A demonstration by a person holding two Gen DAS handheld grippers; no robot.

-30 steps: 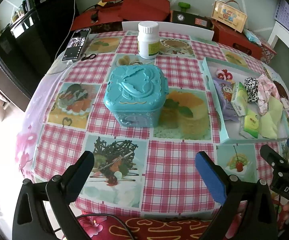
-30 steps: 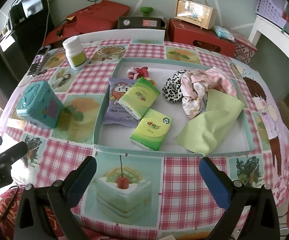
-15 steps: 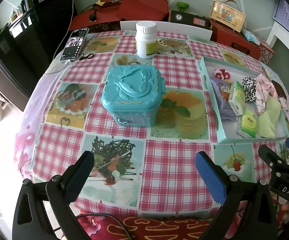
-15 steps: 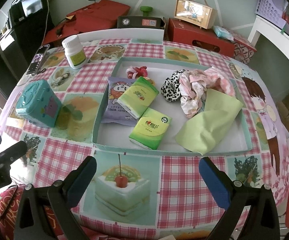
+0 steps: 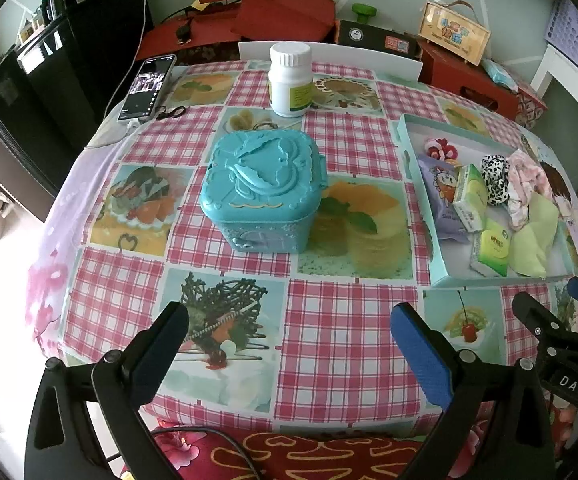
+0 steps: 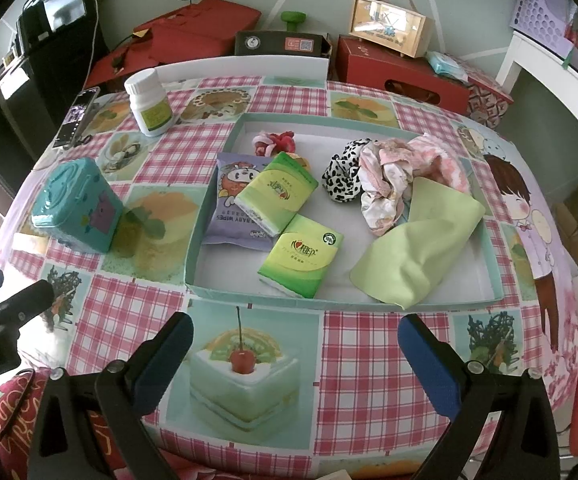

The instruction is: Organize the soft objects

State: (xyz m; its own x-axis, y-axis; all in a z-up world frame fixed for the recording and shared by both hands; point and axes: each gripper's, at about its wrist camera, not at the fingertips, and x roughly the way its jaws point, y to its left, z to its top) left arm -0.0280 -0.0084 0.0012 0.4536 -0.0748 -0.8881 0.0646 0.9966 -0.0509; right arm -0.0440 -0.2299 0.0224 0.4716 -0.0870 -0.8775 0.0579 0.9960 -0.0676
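A shallow teal tray (image 6: 209, 208) (image 5: 411, 160) holds soft items: a green cloth (image 6: 417, 252), a pink crumpled cloth (image 6: 401, 168), a leopard-print scrunchie (image 6: 341, 180), a red-pink scrunchie (image 6: 275, 142), two green tissue packs (image 6: 301, 256) (image 6: 275, 192) and a purple baby-wipes pack (image 6: 233, 204). My right gripper (image 6: 295, 356) is open and empty, near the table's front edge, short of the tray. My left gripper (image 5: 289, 344) is open and empty, in front of a closed teal plastic box (image 5: 263, 188).
A white pill bottle (image 5: 291, 80) stands at the back of the round table. A phone (image 5: 147, 88) with a cable lies at the back left. Red boxes (image 6: 401, 68) and a wooden box (image 6: 389, 26) sit behind the table.
Both grippers have drawn back and up a little; the table objects look slightly farther away. Nothing on the table has moved.
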